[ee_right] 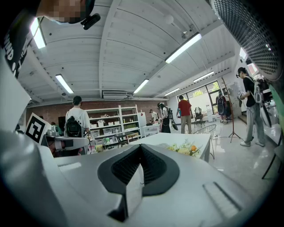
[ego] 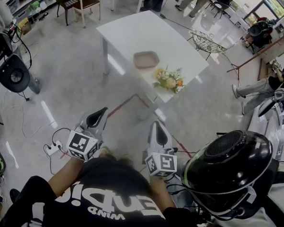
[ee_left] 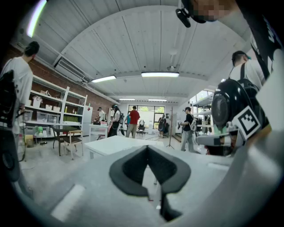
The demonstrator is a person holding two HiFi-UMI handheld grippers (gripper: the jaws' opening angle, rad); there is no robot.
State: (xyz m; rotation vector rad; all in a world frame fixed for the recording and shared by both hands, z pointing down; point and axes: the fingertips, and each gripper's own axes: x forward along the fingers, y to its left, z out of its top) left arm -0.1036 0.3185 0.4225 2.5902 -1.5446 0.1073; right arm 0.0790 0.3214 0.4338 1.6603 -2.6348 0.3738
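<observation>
The flower bunch [ego: 169, 79] is lying on the near corner of the white table [ego: 132, 31]. Its long axis is running roughly along the table's near right edge. The yellow and orange heads are showing on top, but which end the stems are pointing to cannot be told. Just beyond it, apart from it, the pink tray [ego: 146, 59] is sitting flat with its open side up and its longer side running left to right in the head view. In the right gripper view the flower bunch [ee_right: 188, 148] is showing past the jaw tips at the table's near edge.

Both grippers are hovering over the floor [ego: 72, 77], well short of the table and touching nothing. The left gripper [ego: 100, 113] is pointing forward and leaning slightly right, with its jaws pressed together at the tips and nothing between them. The right gripper [ego: 158, 125] is pointing forward towards the table's near corner. Its jaws are likewise closed on each other and gripping nothing. Their own views, the left gripper [ee_left: 147, 148] and the right gripper [ee_right: 140, 147], are showing the black pads meeting in a point.

A red tape line [ego: 125, 105] is running across the floor between the grippers and the table. A wire chair [ego: 207, 41] is standing beside the table's far right side, and a black helmet [ego: 229, 171] is filling the lower right.
</observation>
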